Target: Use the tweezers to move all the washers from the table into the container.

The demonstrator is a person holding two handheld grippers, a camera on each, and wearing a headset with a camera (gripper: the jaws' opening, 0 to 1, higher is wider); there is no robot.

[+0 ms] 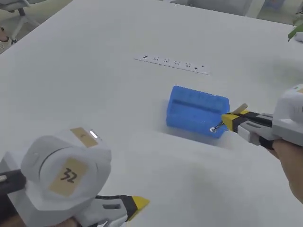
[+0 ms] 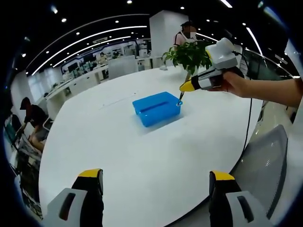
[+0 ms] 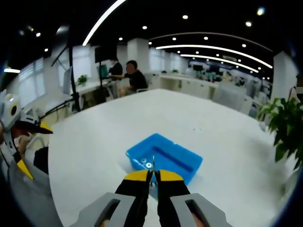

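Hanging nearest the person, the left gripper (image 2: pixel 156 175) has its fingers spread above the surface (image 1: pixel 180 179). Farther out, the right gripper (image 3: pixel 152 175) has its fingers pinching the tweezers (image 1: pixel 219 125), which carry a washer (image 1: pixel 213 129) at a corner of the blue container (image 1: pixel 189 106). Release there may land the washer on the rim and bounce it outside.

I'm working in an open-plan office: my wide white bench (image 1: pixel 94 71) has a socket strip (image 1: pixel 173 64) on it, with rows of white desks (image 2: pixel 75 82) beyond and a person (image 3: pixel 135 78) seated at one. Long strip lights (image 3: pixel 213 47) cross the dark ceiling, and a potted plant (image 2: pixel 189 54) stands by the bench.
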